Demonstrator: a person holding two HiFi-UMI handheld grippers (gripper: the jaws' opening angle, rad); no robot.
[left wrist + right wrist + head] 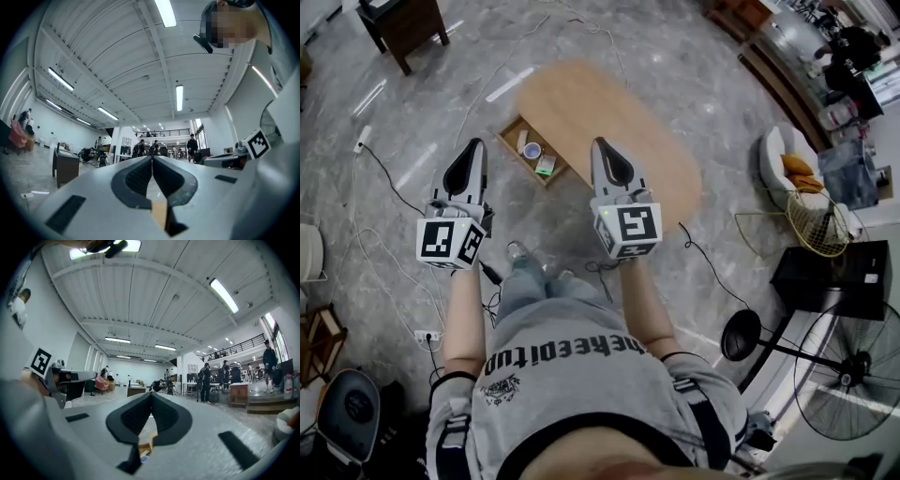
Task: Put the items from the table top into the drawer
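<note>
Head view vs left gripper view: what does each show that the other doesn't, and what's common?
Head view only: the oval wooden table, the open drawer beside it with small items inside, the marble floor, a standing fan.
Left gripper view only: ceiling strip lights, people across the hall, and a close look at the left gripper, its jaws shut with nothing between them.
Shared: the left gripper, and the right gripper by its marker cube.
</note>
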